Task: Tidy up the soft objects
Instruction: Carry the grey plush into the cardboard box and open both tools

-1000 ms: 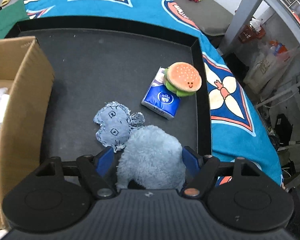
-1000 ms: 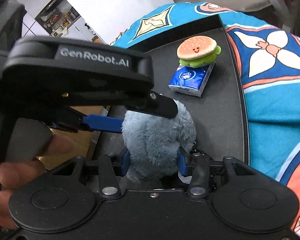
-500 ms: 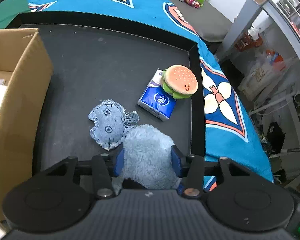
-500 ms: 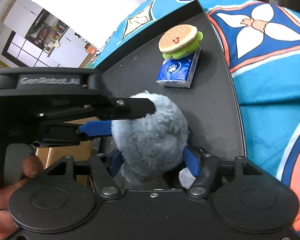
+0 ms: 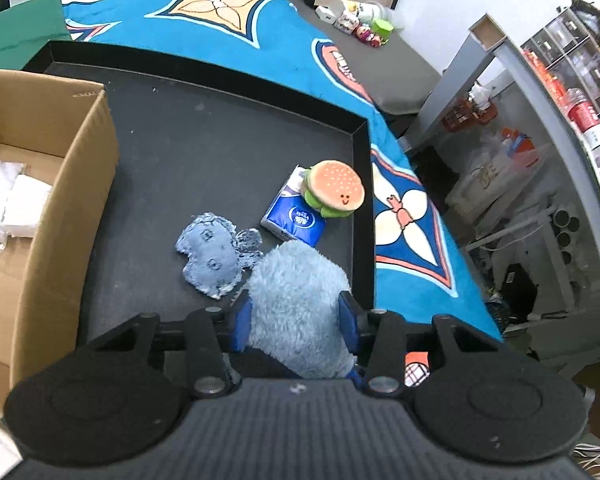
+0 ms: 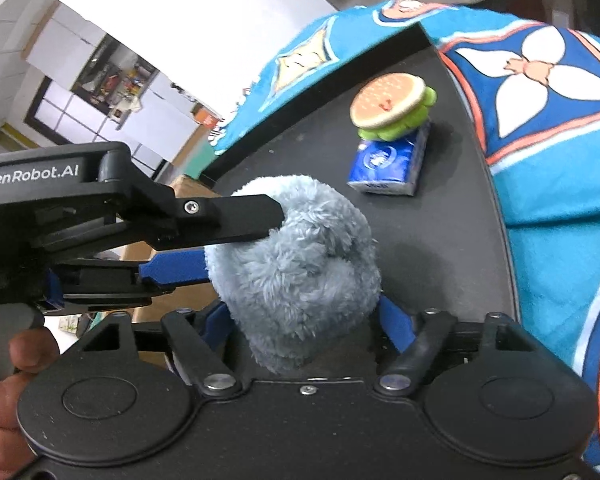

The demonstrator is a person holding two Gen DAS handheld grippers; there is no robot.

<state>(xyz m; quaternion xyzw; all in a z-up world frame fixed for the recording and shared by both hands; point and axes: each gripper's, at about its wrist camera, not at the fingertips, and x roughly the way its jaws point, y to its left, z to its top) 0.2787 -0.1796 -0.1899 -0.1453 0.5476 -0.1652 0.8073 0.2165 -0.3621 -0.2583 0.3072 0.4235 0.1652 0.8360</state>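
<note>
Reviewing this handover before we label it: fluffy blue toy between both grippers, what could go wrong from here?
1. The left gripper pinches only soft pile on the fluffy blue toy; it may slip out on the way to the cardboard box.
2. The right gripper has just opened but its fingers flank the toy; fur could snag.
3. The denim patch lies close and may drag along.

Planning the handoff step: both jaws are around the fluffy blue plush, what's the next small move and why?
Probably lift the fluffy blue plush with the left gripper and swing it toward the cardboard box. Its jaws have just closed and press into the fur, while the right gripper has just opened and no longer squeezes it. The box stands open beside the black tray.
</note>
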